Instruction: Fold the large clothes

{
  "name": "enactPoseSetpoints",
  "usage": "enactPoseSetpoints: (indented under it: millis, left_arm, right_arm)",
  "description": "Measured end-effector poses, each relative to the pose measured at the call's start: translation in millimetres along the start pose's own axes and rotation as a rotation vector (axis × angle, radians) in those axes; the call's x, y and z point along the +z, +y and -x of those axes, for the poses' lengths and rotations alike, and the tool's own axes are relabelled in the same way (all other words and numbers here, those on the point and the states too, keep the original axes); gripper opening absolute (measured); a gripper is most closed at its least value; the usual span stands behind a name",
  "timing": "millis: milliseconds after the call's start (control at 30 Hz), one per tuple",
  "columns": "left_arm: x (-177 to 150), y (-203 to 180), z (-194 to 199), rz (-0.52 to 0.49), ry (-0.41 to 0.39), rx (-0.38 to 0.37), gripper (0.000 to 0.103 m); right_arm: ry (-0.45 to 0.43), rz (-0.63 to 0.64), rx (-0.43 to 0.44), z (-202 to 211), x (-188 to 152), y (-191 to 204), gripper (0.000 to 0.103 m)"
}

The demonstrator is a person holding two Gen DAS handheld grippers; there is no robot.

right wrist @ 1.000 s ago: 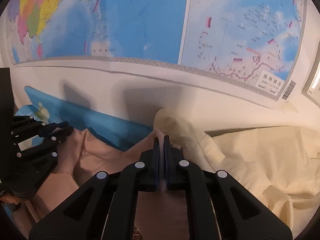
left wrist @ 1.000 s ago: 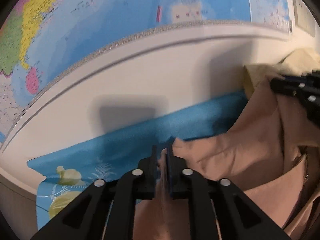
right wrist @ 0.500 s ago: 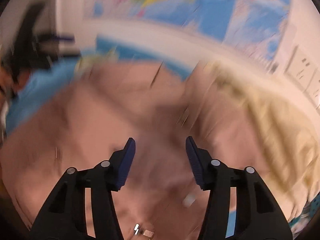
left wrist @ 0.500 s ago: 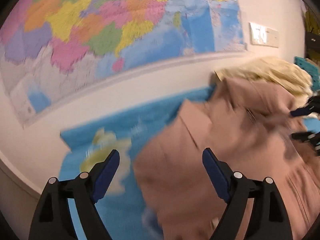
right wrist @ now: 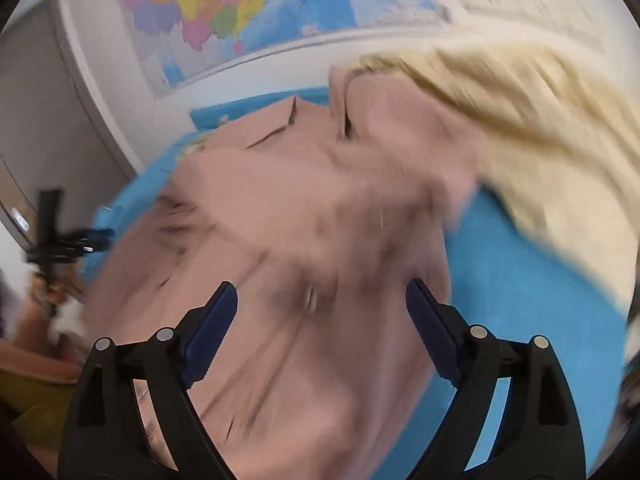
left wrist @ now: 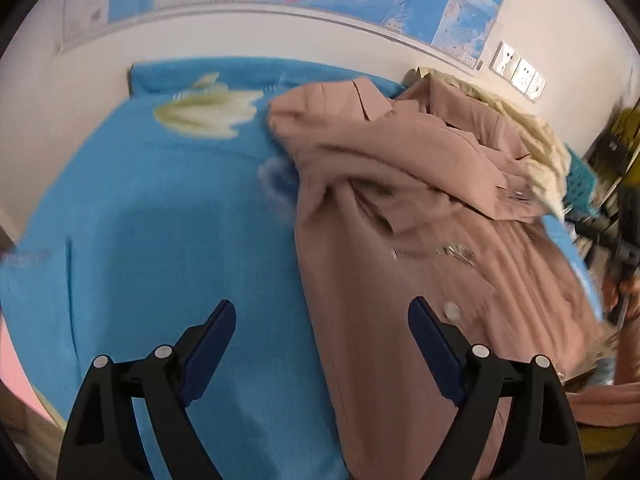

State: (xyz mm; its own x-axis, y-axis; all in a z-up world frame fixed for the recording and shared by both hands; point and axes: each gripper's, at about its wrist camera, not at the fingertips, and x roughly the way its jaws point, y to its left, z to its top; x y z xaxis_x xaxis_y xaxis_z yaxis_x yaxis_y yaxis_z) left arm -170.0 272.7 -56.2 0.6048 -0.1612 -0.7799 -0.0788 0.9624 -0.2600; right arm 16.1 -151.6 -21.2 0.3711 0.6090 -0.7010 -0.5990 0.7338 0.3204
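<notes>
Your left gripper point(left wrist: 320, 332) is spread wide and holds nothing, hovering over the bright blue blanket with a pale flower print point(left wrist: 160, 216) that covers the bed. Your right gripper point(right wrist: 322, 312) is spread just as wide and empty, above the garment.

The large dusty-pink coat of soft woven cloth point(left wrist: 400, 240) lies crumpled on the blanket's right half, its collar and lapels bunched toward the wall-side edge and its body running down to the near edge. It looks thick and limp, fairly heavy for cloth: expect it to sag and drag, not hold a crease on its own. A metal zip or buckle point(left wrist: 436, 254) and a pale round button point(left wrist: 452, 310) show on the front, so pinch plain fabric, not hardware. Good holds, by my reckoning, are the hem corners near you or a shoulder seam, each gripper taking one side so that the weight is shared.

A rumpled cream-yellow garment point(right wrist: 520, 128) lies touching the coat at the blanket's far right corner, partly under the coat's upper edge; lifting there may drag it along. The left half of the blanket gives room to spread the coat. A colourful wall map point(right wrist: 224, 12) hangs behind the bed, well apart. The right wrist view is blurred, so the coat's seams there are hard to read.
</notes>
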Motion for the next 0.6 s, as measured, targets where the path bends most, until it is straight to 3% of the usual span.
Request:
enactPoseSetpoints:
  millis: [100,200,300,433,600]
  left_arm:
    - [-17.6,-1.1,-0.2,0.035,0.05,-0.086,0.085]
    - [-30.1,-15.5,-4.5,-0.005,0.097,-0.145,0.085]
    - [-43.6,-34.1,-12.6,-0.05,0.157,-0.181,0.088]
    - [-58.2,-47.0,-10.4,-0.065,0.157,-0.213,0.096]
    - [-63.7,-50.7,-10.1,-0.024,0.179,-0.305,0.096]
  right_arm:
    - [0.029,-0.119,0.046,5.9,-34.6,-8.1,0.085]
    - [0.035,-0.204,0.084,15.7,-70.6,-16.3,0.085]
    - [0.036,-0.238,0.146,11.6,-84.0,-9.1,0.086]
    - [0.051,-0.22,0.163,1.3,-94.2,2.3,0.087]
    - [0.063,-0.242,0.331,-10.8,-90.2,9.4,0.079]
